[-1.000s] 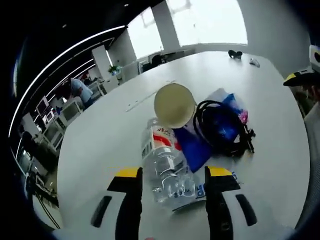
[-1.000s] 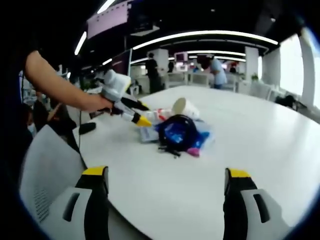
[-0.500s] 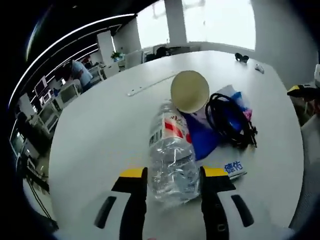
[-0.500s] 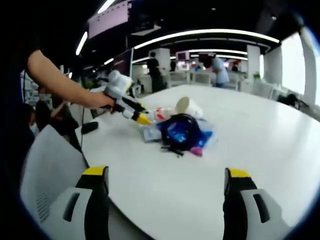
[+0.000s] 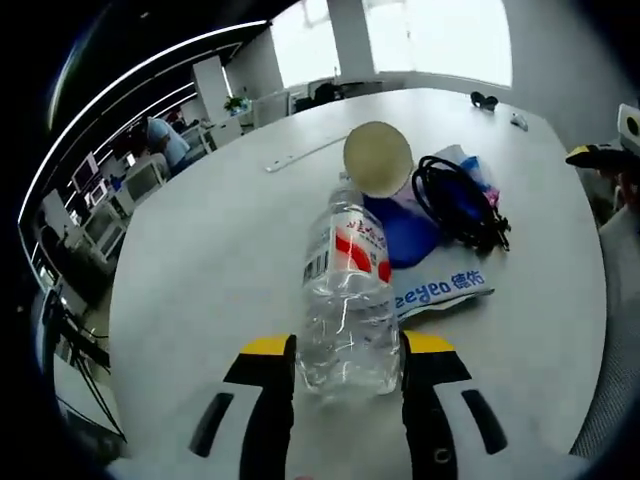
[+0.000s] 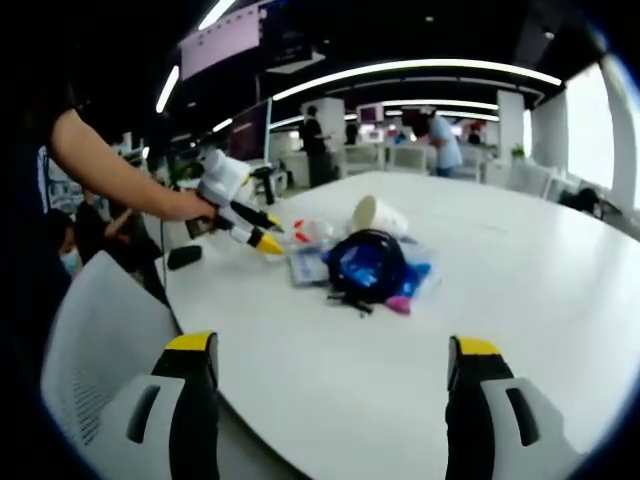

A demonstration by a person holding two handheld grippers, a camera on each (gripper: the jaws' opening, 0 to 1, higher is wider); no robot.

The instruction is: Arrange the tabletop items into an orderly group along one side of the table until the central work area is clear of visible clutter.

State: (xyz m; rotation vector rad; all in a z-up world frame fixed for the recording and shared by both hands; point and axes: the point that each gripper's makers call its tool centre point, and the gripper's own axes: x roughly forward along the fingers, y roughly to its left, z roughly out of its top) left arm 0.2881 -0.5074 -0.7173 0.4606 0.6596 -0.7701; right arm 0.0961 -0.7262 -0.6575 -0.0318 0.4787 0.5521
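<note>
Step in hand: relocating the water bottle, lying on the white table. Left gripper pinches its base end; the cap points to 12 o'clock at the paper cup. Black cable and blue packets sit at 1 o'clock. Right gripper is spread wide, idle near the table edge. Next: likely drag the bottle to one side, keeping grip

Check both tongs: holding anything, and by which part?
Left tongs grip the clear water bottle at its base end. Right tongs are open, holding nothing.
</note>
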